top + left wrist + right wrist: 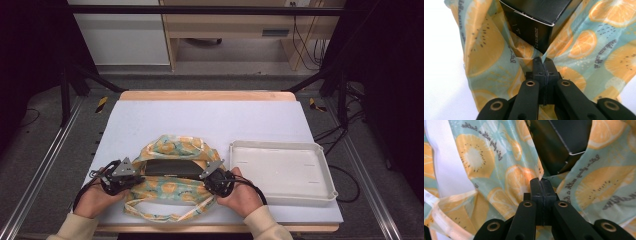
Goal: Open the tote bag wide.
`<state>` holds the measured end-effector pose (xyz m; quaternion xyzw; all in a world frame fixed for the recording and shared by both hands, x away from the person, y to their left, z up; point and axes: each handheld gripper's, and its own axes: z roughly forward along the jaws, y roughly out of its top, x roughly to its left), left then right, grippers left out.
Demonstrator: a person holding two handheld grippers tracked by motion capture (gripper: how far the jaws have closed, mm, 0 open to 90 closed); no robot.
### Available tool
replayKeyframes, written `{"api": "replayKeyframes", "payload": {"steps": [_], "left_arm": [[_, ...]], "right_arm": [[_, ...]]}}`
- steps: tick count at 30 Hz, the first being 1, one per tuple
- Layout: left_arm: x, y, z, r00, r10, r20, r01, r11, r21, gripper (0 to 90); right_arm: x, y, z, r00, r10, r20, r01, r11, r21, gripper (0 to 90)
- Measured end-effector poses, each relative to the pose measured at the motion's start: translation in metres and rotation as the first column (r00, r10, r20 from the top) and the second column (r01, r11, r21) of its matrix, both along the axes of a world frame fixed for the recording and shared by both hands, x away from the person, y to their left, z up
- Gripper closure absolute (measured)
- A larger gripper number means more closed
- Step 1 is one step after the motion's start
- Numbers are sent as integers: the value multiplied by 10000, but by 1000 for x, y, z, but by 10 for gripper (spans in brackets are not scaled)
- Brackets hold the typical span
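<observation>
A cloth bag (170,190) printed with orange and kiwi slices lies near the front of the table. A black box (172,167) sits inside its open mouth. My left gripper (137,176) is shut on the bag's left rim, and my right gripper (206,178) is shut on the right rim. In the left gripper view the jaws (544,62) pinch a fold of the fabric (584,47) just below a corner of the box (536,22). The right gripper view has its jaws (540,181) closed on the cloth (499,157), with the box (564,142) behind.
A shallow white tray (280,145) stands to the right of the bag. The bag's strap handles (165,216) trail toward the table's front edge. A pale mat (210,117) covers the wooden tabletop, with dark frame posts at both sides.
</observation>
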<state>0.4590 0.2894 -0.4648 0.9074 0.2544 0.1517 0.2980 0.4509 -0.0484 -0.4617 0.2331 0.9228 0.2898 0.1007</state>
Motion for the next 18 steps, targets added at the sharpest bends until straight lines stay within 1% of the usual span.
{"api": "replayKeyframes", "payload": {"steps": [1,3,7,10,13,16,18], "left_arm": [[0,0,-1,10000,33,-8,-33,10000,-75,900],[-1,-1,0,10000,-35,-21,35,10000,-54,900],[-5,-1,1,9998,-156,-113,154,9997,-177,900],[-6,0,1,9997,-180,-168,177,9997,-167,900],[-8,1,3,9997,-174,-151,170,9996,-214,892],[-10,2,3,9996,-217,-179,212,9994,-256,861],[-10,3,4,9997,-204,-150,198,9990,-398,818]], "right_arm": [[1,0,0,10000,4,36,-4,10000,-11,900],[1,-1,0,9999,-84,98,84,10000,0,900],[4,-4,-2,9996,-274,75,274,9996,33,900],[4,-4,-3,9993,-362,117,360,9992,145,900],[4,-5,-1,9995,-246,183,242,9995,223,900],[3,-8,1,9993,-285,242,275,9988,402,826],[2,-10,2,9992,-326,251,313,9984,478,768]]}}
